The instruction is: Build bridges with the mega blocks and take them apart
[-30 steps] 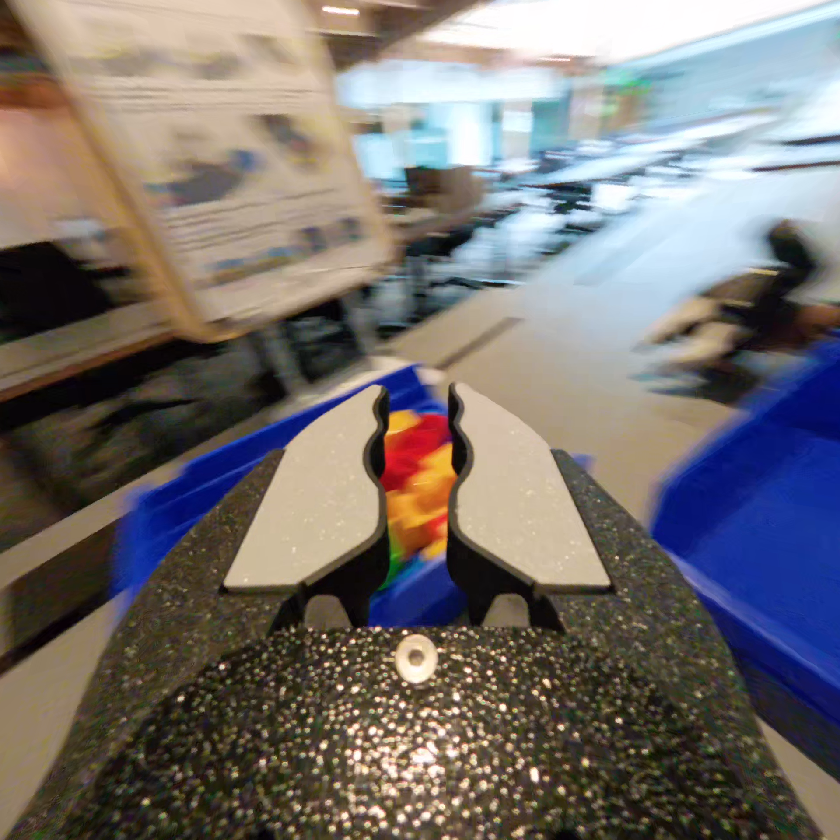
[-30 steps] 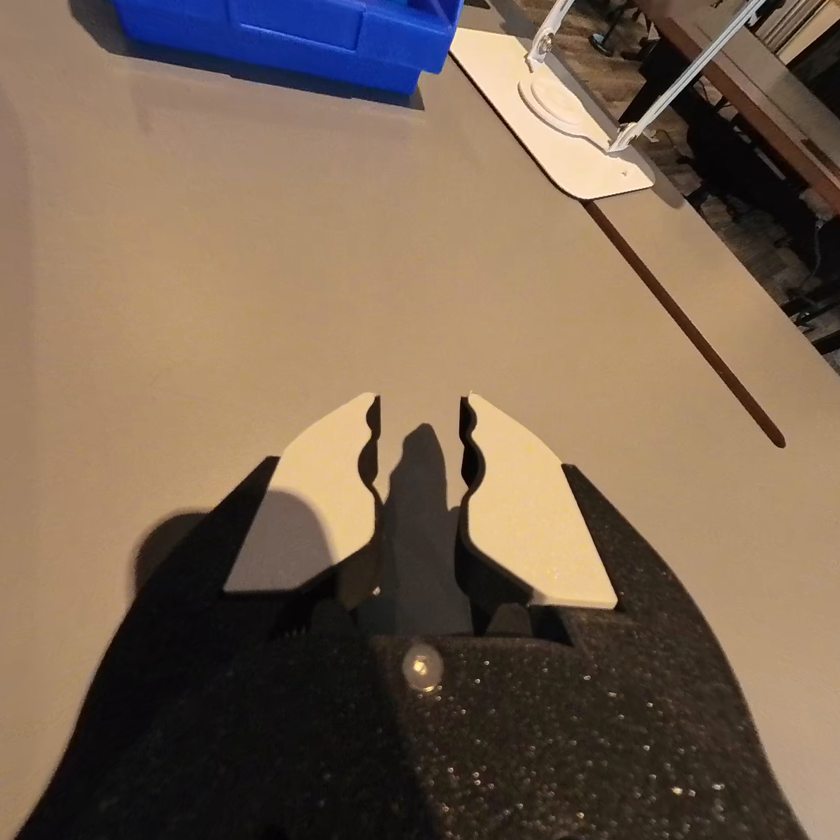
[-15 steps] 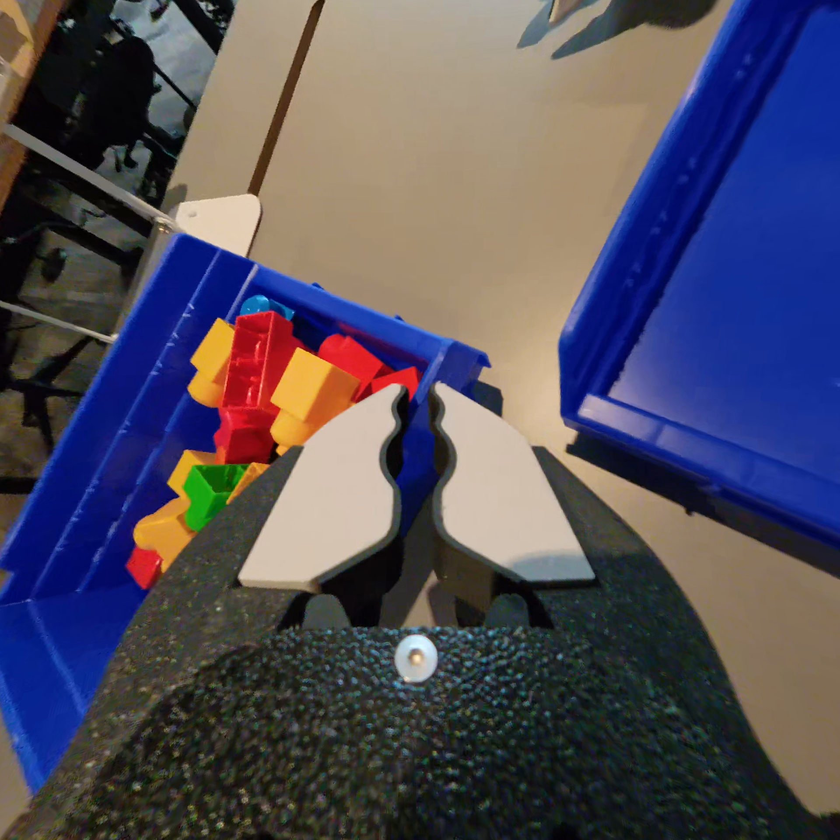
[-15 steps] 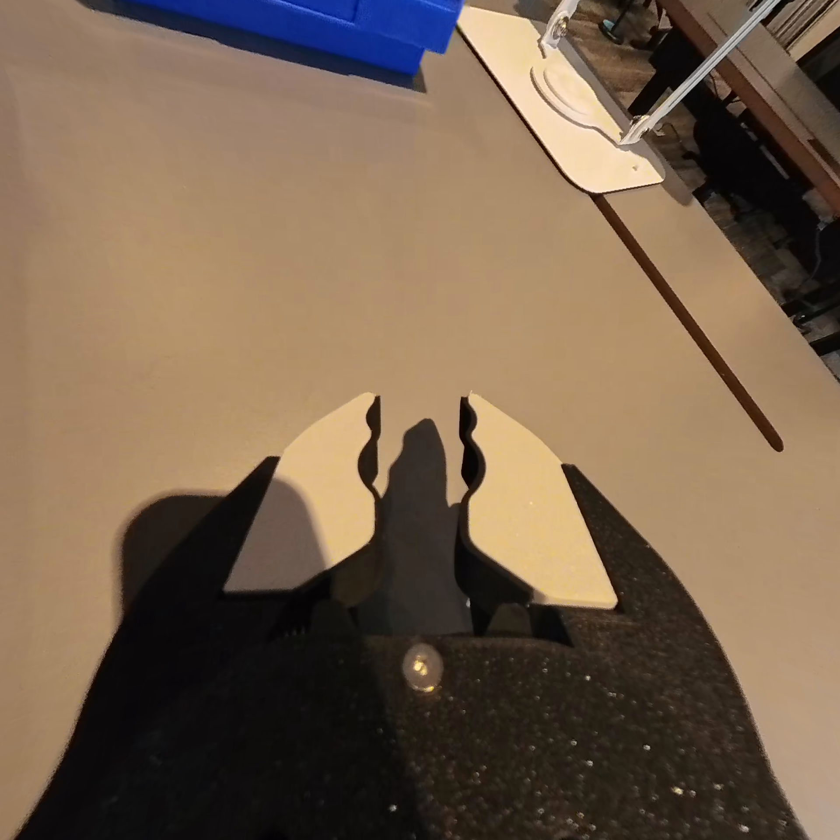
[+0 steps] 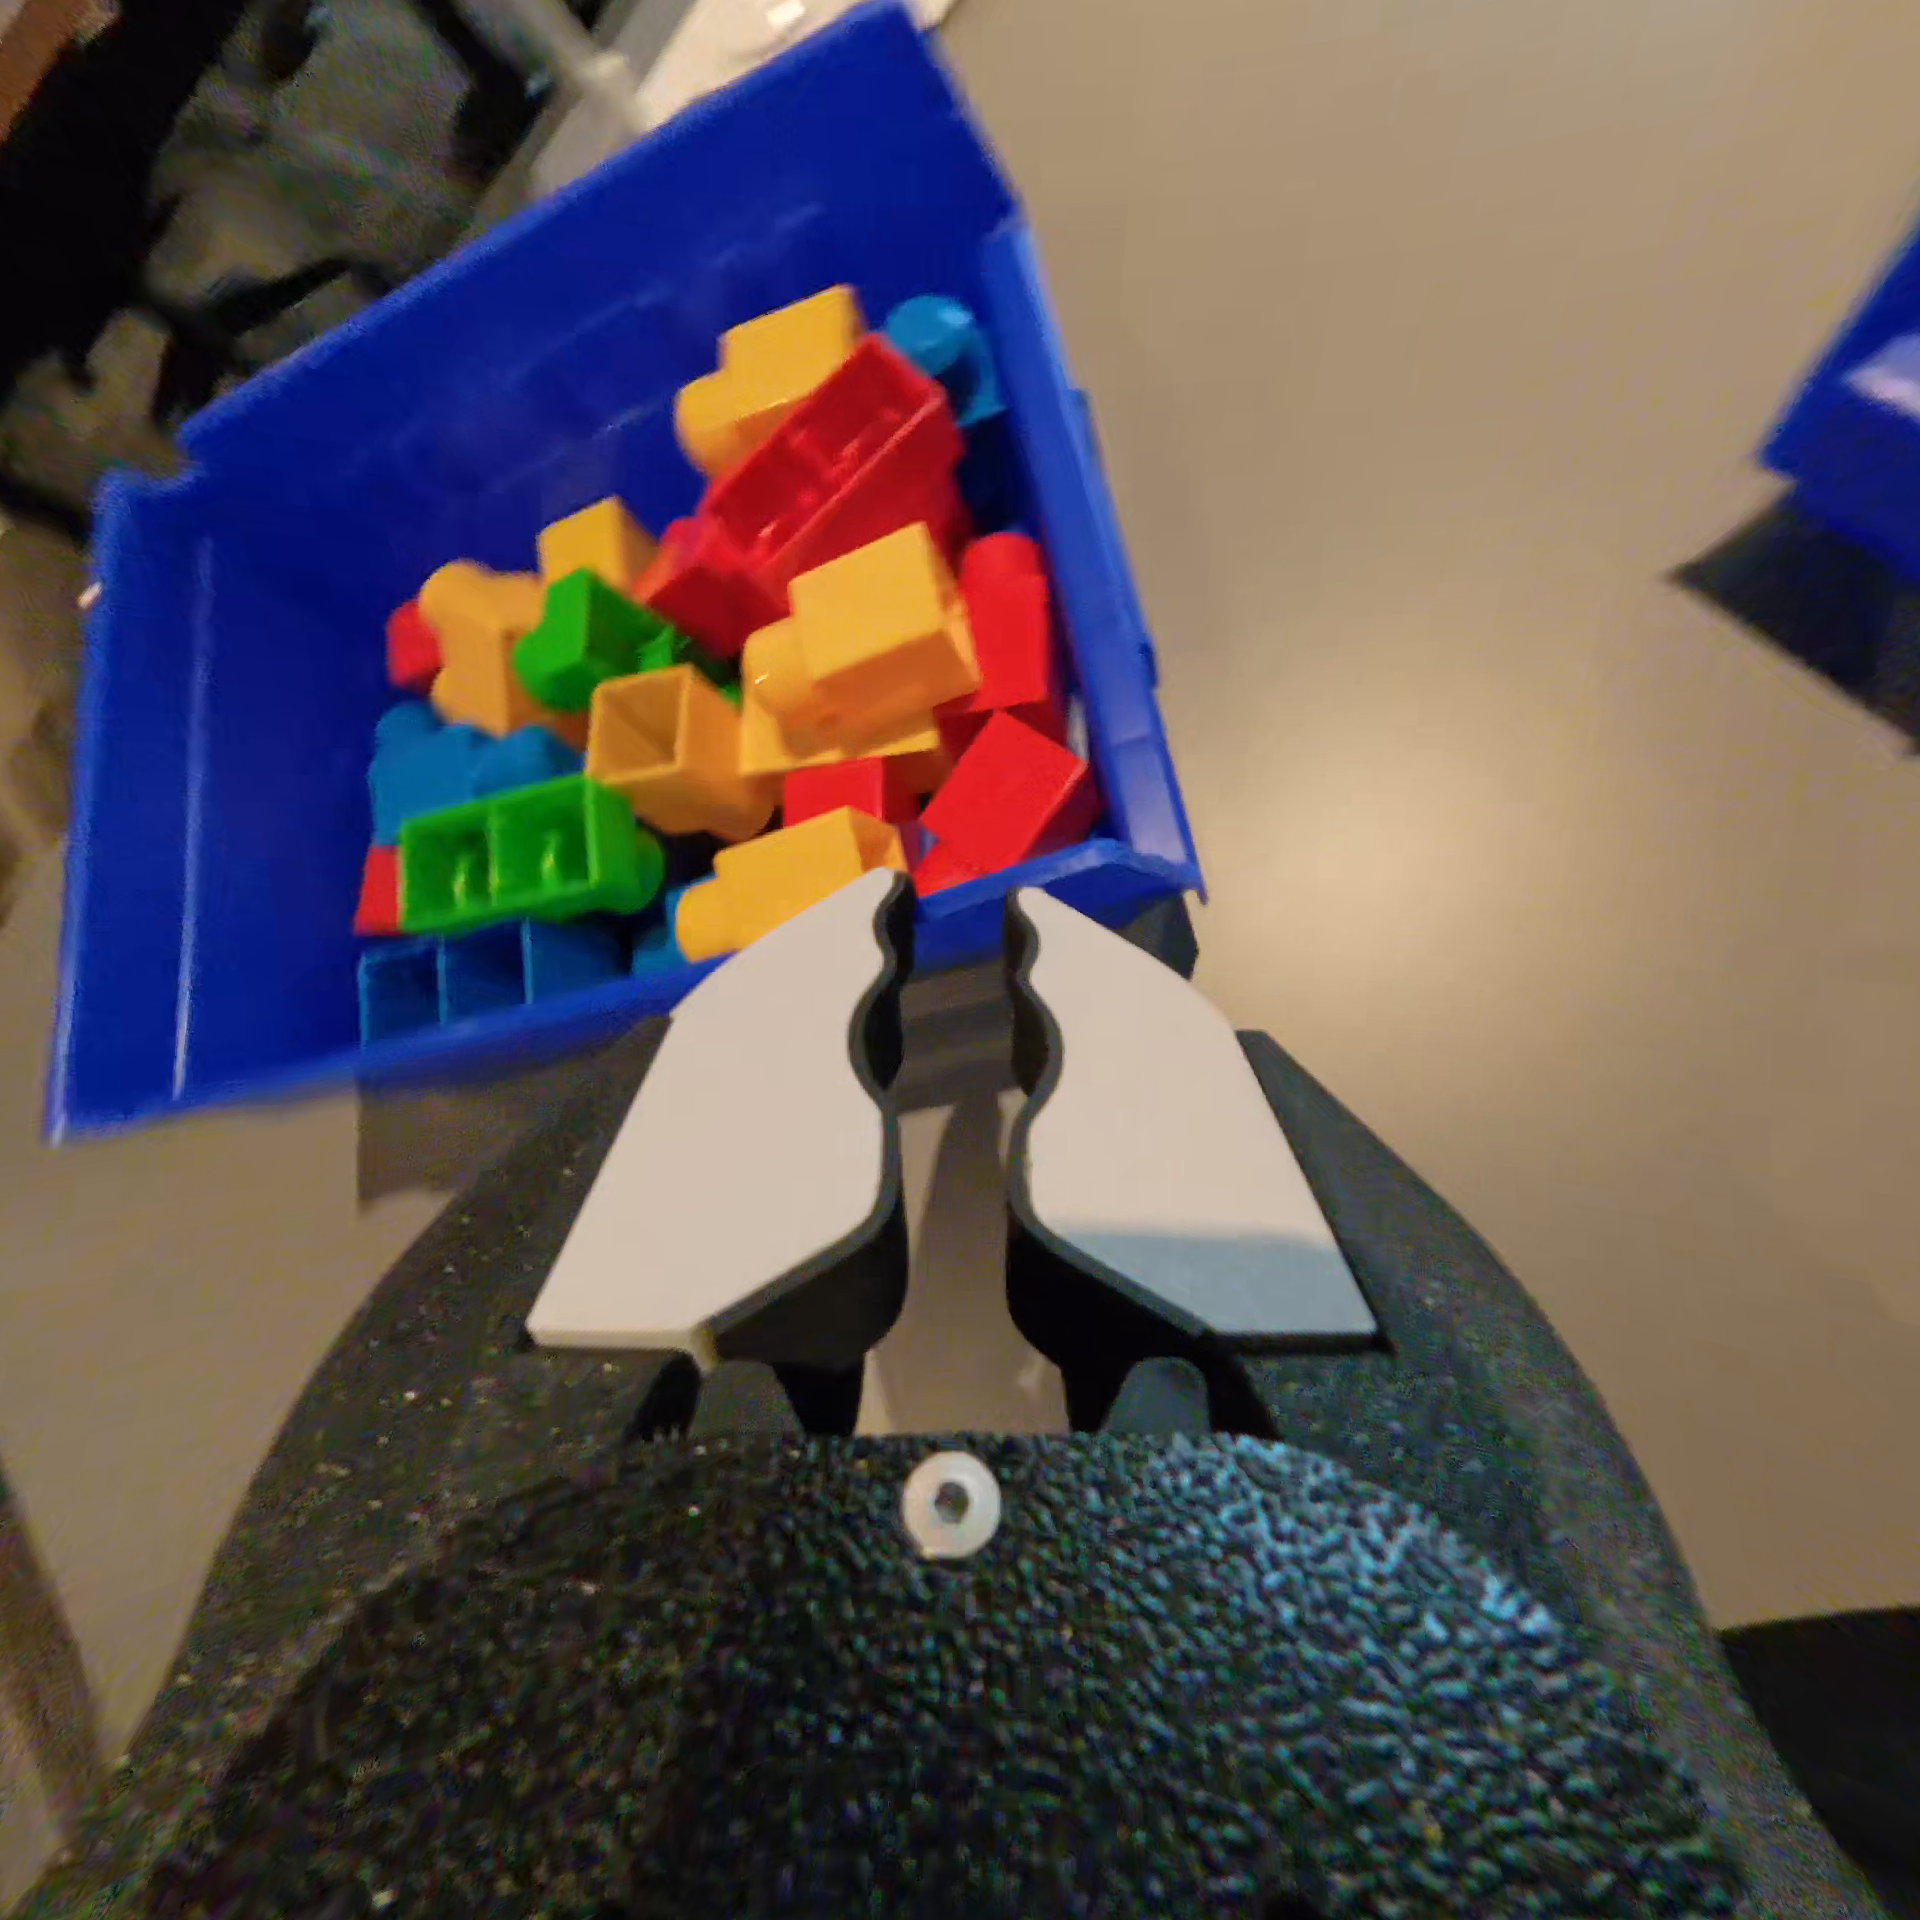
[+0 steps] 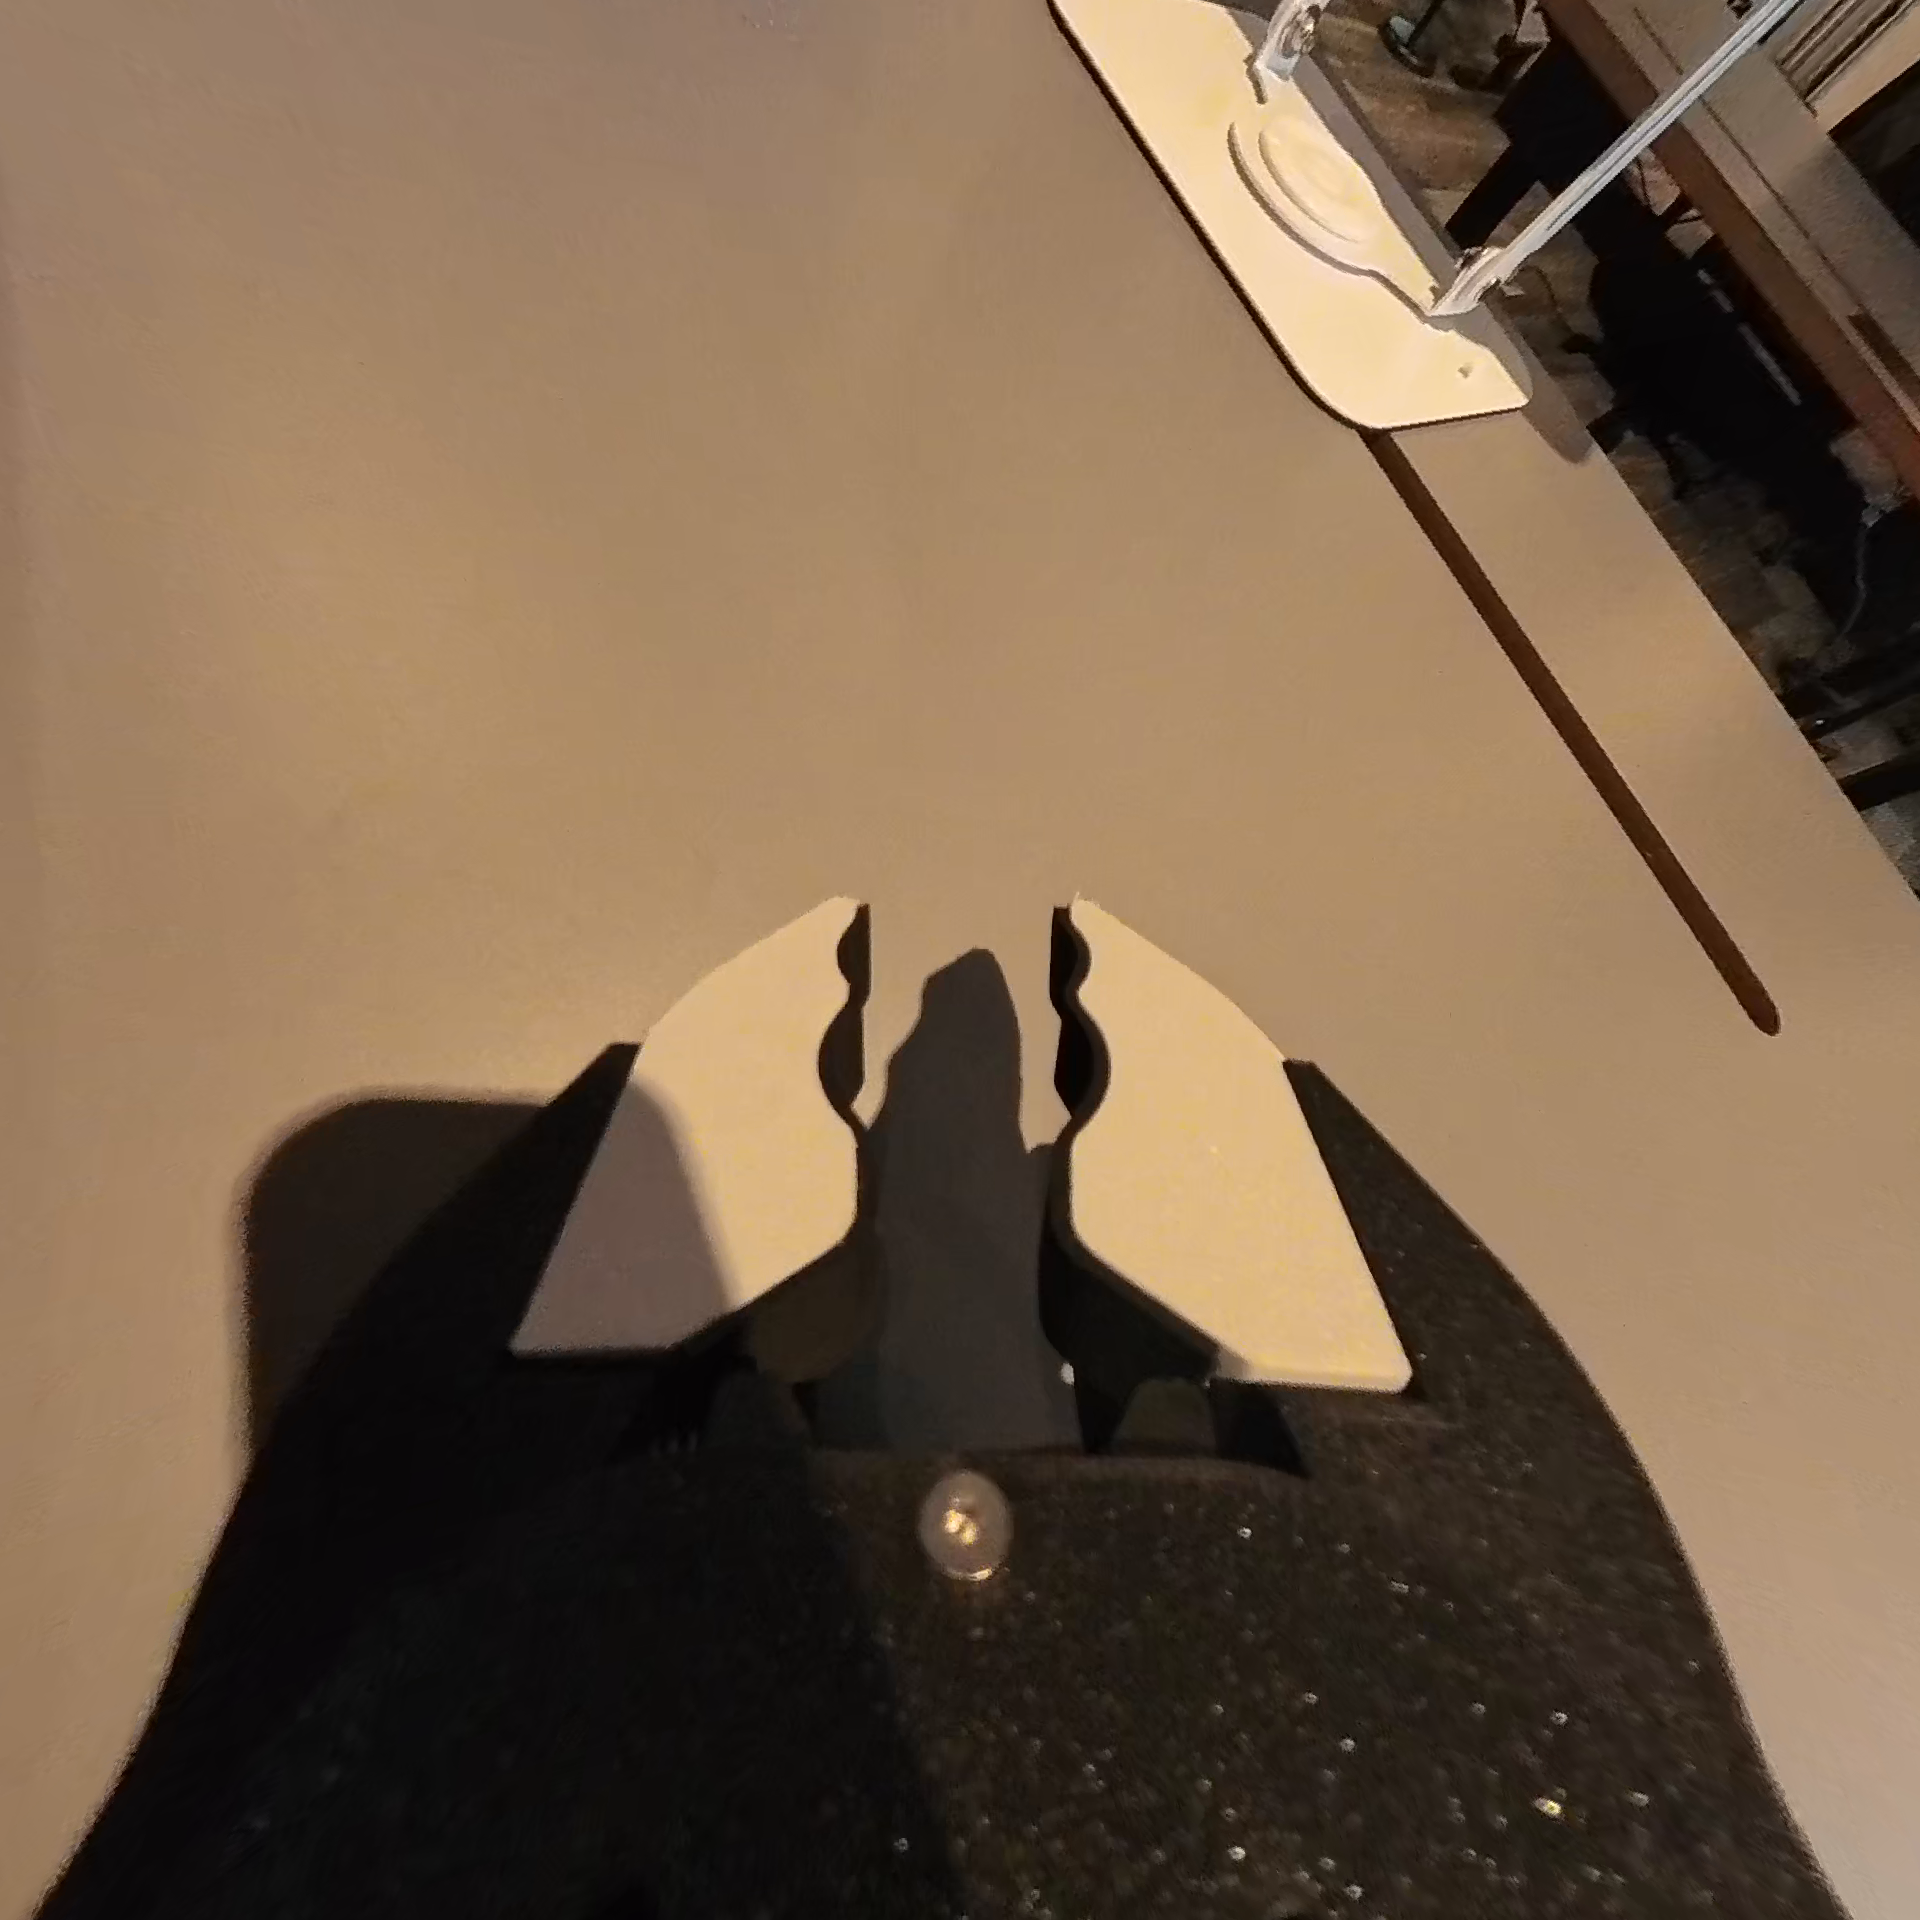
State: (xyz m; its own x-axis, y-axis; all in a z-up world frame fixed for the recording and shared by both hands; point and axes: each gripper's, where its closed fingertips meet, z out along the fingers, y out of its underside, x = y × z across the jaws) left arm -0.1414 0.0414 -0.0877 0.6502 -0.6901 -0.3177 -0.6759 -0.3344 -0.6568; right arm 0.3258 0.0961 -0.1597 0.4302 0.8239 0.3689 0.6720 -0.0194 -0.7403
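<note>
A blue bin (image 5: 260, 727) sits on the table in the left wrist view, holding a pile of mega blocks (image 5: 790, 665) in red, orange, green and blue. My left gripper (image 5: 958, 909) hovers over the bin's near right corner, open by a narrow gap and empty. An orange block (image 5: 774, 888) lies just left of its left fingertip. My right gripper (image 6: 961, 914) is open and empty above bare table, with its shadow below it. No blocks show in the right wrist view.
A second blue bin (image 5: 1860, 416) shows at the right edge of the left wrist view. A white lamp base (image 6: 1299, 197) with a metal arm sits at the table's far right edge, beside a dark seam (image 6: 1569, 717). Beyond is the floor. My right fingertips sit around 50 cm from my left ones.
My left gripper has swung down from facing the room to over the block bin, and its jaws have opened slightly from half a second ago. The right gripper has moved forward; the blue bin left its view.
</note>
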